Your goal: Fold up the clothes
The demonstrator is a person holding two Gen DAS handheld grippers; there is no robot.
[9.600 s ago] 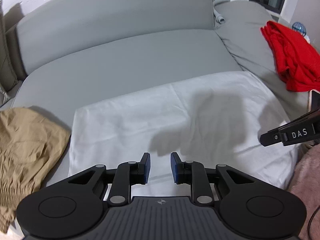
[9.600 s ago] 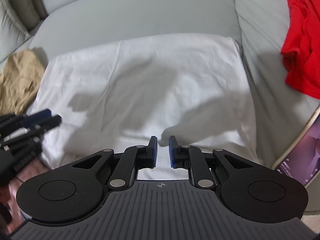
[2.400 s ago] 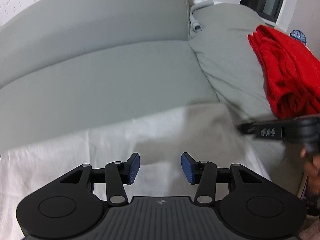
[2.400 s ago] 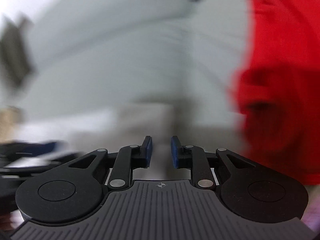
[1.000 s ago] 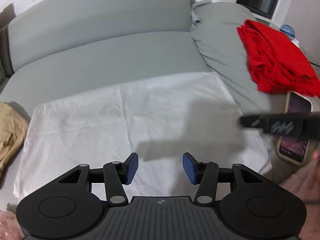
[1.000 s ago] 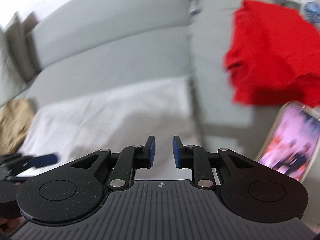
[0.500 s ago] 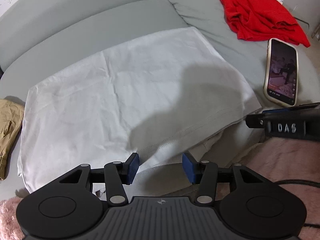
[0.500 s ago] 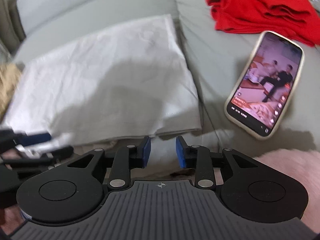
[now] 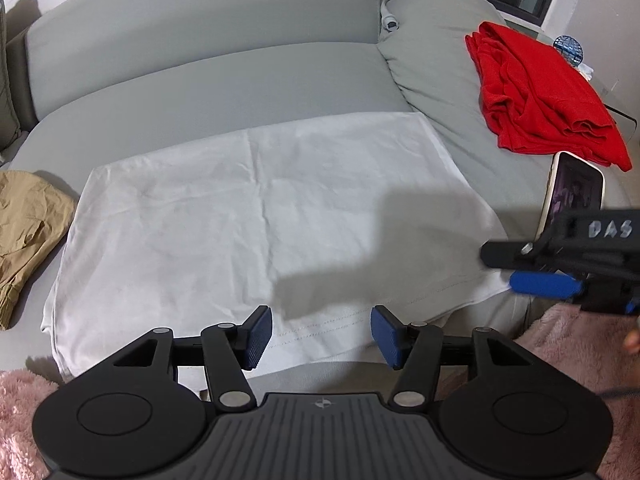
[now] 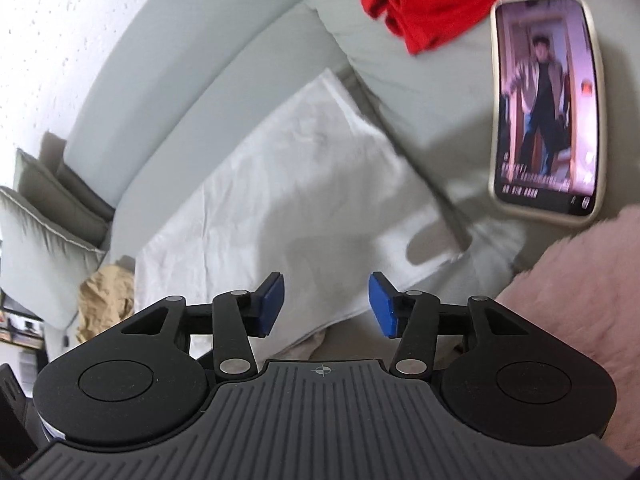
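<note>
Sofa [image 9: 224,80]: grey, long seat cushion; carries everything here.
White garment [image 9: 256,216]: spread flat across the seat, already folded to a wide rectangle; stitched hem runs along the near edge, overhanging the sofa front slightly. A second layer peeks out under the near right corner.
Red garment [image 9: 536,96]: folded pile on the grey pillow, far right, well apart from the white one.
Tan garment [image 9: 28,220]: crumpled, at the white garment's left end, apparently not yet folded.
Phone [image 10: 544,100]: screen lit, lying just beside the white garment's right edge.
Left claw [image 9: 322,332]: jaws have just been opening, now about half spread; hem lies beneath the gap, nothing gripped.
Right claw [image 10: 326,304]: jaws have just been opening, about half spread, empty; rolled to one side, hovering over the near right corner.
Step in hand (judged): taking hold of the near hem for the next fold.
Doing it well: pinch both layers at the corner, not the top sheet alone; space the two grips evenly along the hem; lift together so the crease stays straight; keep clear of the phone.
</note>
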